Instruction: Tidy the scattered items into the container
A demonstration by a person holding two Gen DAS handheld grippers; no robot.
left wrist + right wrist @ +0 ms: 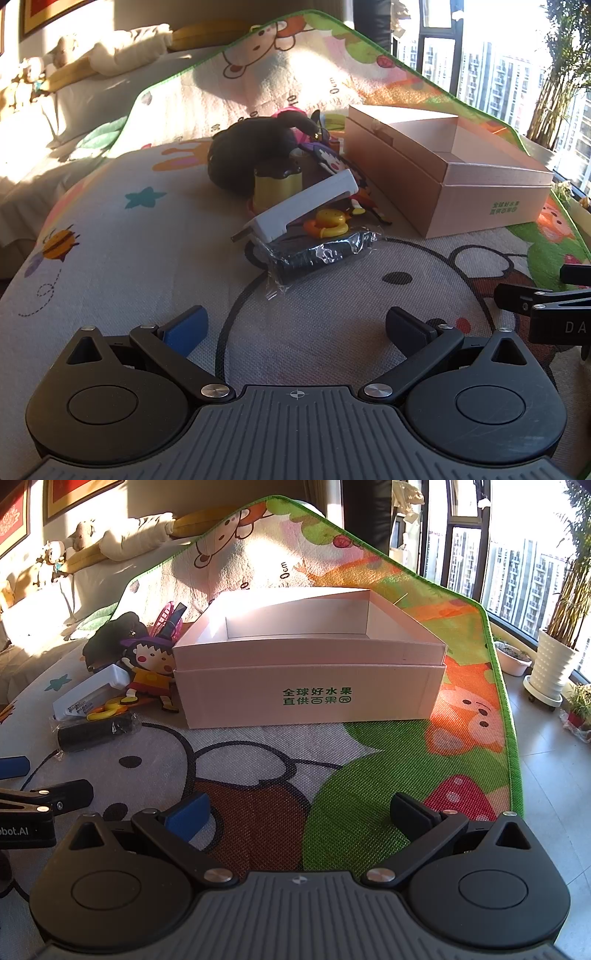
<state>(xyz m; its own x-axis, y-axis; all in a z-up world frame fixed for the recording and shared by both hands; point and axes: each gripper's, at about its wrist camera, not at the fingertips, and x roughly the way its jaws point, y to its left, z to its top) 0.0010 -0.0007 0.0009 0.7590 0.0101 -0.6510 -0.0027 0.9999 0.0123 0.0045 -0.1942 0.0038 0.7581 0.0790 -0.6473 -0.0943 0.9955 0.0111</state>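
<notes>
An open pink cardboard box [310, 696] stands on the cartoon play mat; it also shows in the left wrist view [476, 195]. Left of it lies a pile: a black roll in clear wrap [317, 254], a white flat device [303, 203], a yellow-orange plastic toy [328, 223], a yellow cup [277, 186], a dark plush [251, 151] and a cartoon girl figure [151, 661]. My left gripper [295, 328] is open and empty, short of the roll. My right gripper [299, 812] is open and empty, in front of the box.
The play mat [369, 775] drapes over a sofa with cushions [136, 535] at the back left. The mat's green edge [509, 709] drops to a tiled floor on the right, where potted plants [554, 657] stand by the window.
</notes>
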